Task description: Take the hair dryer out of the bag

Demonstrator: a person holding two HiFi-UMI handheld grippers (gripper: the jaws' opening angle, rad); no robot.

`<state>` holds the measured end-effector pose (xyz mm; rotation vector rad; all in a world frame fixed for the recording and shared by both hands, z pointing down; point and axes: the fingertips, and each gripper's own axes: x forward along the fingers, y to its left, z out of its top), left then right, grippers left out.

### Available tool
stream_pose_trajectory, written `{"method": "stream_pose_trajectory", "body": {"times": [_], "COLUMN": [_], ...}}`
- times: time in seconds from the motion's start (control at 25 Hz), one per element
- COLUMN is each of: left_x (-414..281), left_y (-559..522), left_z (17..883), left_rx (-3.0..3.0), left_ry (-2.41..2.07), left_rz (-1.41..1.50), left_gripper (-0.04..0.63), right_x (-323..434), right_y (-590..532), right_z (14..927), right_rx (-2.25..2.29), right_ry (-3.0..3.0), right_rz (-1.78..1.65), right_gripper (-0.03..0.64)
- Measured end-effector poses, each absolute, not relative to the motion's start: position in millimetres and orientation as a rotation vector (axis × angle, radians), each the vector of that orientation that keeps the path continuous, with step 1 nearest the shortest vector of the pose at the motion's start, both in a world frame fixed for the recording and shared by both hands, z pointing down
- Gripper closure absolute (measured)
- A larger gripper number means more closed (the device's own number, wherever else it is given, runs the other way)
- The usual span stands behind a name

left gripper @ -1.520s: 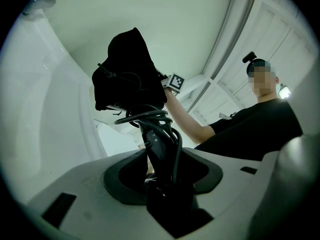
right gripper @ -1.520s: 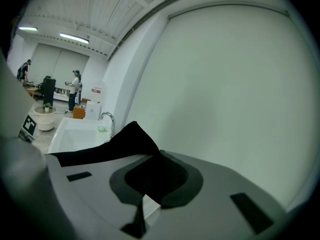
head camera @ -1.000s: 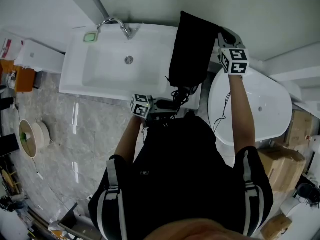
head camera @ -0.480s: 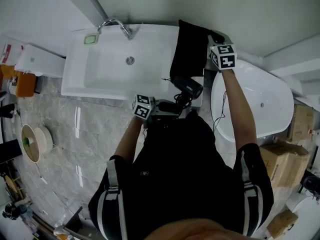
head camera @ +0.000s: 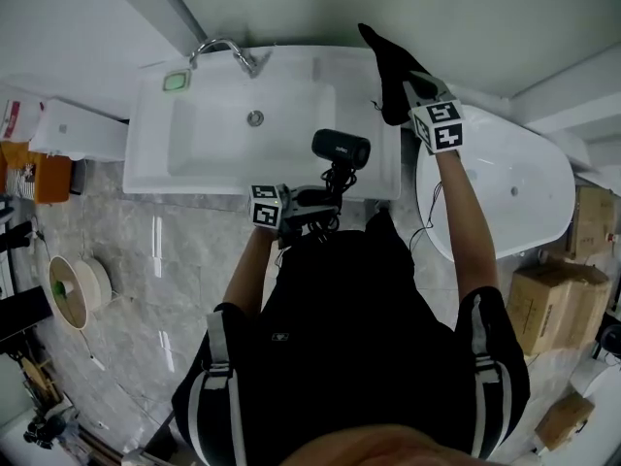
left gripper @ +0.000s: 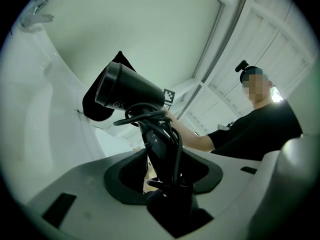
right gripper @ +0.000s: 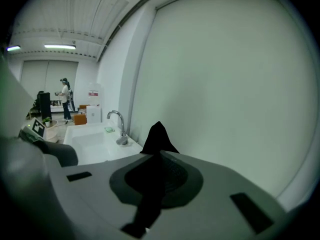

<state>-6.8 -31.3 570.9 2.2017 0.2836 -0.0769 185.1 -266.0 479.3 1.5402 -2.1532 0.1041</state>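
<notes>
Dryer (head camera: 340, 149) is seen fully out of the bag (head camera: 391, 71) in the head view, held up over the right end of the sink (head camera: 146, 134). Its handle is gripped by the left gripper (head camera: 322, 202), low and close to the person's chest. The bag is pinched by the right gripper (head camera: 412, 87) up near the wall, above the gap between the sink and the tub (head camera: 485, 153), well apart from the dryer. The faucet (head camera: 228, 49) is seen at the back of the sink. In the left gripper view, the dryer's handle is clamped between the jaws, which are kept fairly wide by it. The cord (left gripper: 145, 116) is looped loosely round the handle. The barrel is tilted up and to the left, and a bit of the black bag is seen just behind it. In the right gripper view, the jaws are shut tight on a fold of the bag's cloth, with a pointed bit of it sticking up past them. The faucet and the sink are seen beyond on the left, and a person (right gripper: 65, 99) can be made out far back in the room.
</notes>
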Motion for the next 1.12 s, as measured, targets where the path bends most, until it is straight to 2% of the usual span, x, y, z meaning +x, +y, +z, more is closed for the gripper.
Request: {"method": "stream_pose_trajectory", "body": {"times": [0.8, 1.12], "left_x": [-32, -36], "left_y": [-59, -53], "left_z": [585, 593], "left_rx": [2.268, 2.226], "left_ry": [0.154, 0.138], "left_rz": [-0.071, -0.082], "left_gripper": [0.408, 0.408], "right_x": [85, 77], "right_y": [-113, -77], "right_z": [578, 604], "right_rx": [1.338, 1.313], "right_ry": [-2.559, -2.556], "right_rz": [0.631, 0.757], "right_gripper": [0.551, 0.551]}}
